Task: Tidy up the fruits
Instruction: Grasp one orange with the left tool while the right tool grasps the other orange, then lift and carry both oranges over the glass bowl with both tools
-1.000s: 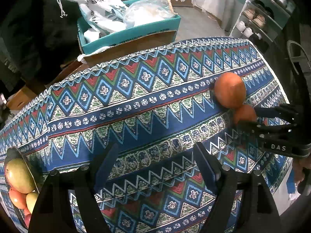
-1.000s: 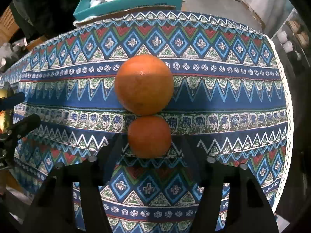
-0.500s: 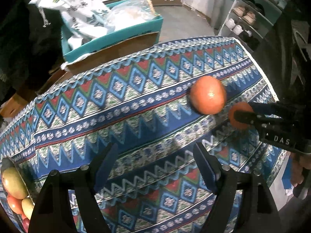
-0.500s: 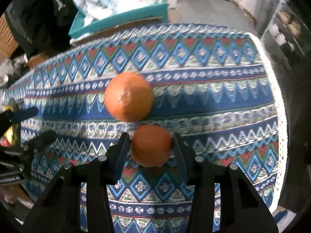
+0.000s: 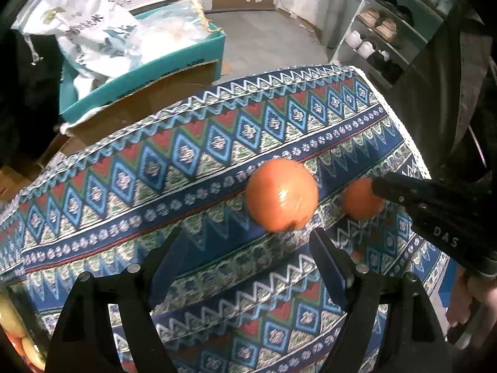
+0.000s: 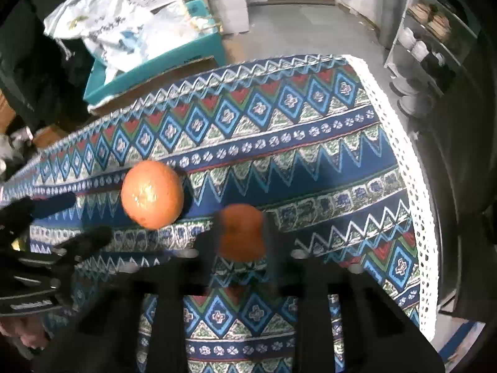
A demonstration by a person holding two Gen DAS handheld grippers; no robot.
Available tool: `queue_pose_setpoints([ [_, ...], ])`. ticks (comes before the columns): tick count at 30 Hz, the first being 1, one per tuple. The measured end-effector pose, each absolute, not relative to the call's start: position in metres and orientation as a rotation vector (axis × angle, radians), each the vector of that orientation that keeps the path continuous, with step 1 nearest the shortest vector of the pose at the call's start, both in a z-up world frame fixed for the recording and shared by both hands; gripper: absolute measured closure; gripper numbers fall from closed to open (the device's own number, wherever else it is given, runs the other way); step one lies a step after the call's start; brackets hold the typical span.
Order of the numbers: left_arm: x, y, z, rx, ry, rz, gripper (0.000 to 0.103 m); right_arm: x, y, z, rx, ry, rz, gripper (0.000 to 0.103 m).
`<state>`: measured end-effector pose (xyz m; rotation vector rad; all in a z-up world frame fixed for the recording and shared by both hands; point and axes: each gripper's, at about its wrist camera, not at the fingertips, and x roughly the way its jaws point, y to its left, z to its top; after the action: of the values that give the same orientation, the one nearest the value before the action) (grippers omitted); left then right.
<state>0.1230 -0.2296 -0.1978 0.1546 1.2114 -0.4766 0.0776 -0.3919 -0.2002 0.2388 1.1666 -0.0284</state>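
A large orange (image 5: pixel 281 195) (image 6: pixel 152 194) lies on the patterned tablecloth (image 5: pixel 186 161). My left gripper (image 5: pixel 245 242) (image 6: pixel 77 220) hangs over the cloth, open and holding nothing, with the large orange just beyond its right fingertip. My right gripper (image 6: pixel 242 233) (image 5: pixel 372 199) is shut on a small orange (image 6: pixel 240 223) (image 5: pixel 357 199), held slightly off the cloth to the right of the large one. The right wrist view is blurred by motion. Several fruits (image 5: pixel 11 320) in a bowl show at the bottom left edge of the left wrist view.
The cloth's white lace edge (image 6: pixel 413 186) marks the table's right side. Behind the table stands a teal box (image 5: pixel 149 68) with plastic bags in it. A shoe shelf (image 5: pixel 382 31) stands at the far right. A person's hand (image 5: pixel 475 304) grips the right tool.
The right gripper closed on the small orange and lifted it away from the large one. The left gripper slid right toward the large orange, and the fruit bowl slipped to the frame's edge.
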Motion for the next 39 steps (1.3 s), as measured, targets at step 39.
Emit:
queue_pose_setpoints([
  [39,0.144,-0.268,-0.237,0.133,1.233,-0.529,0.037,0.07,-0.414,-0.241,0.303,1.238,-0.054,0.056],
])
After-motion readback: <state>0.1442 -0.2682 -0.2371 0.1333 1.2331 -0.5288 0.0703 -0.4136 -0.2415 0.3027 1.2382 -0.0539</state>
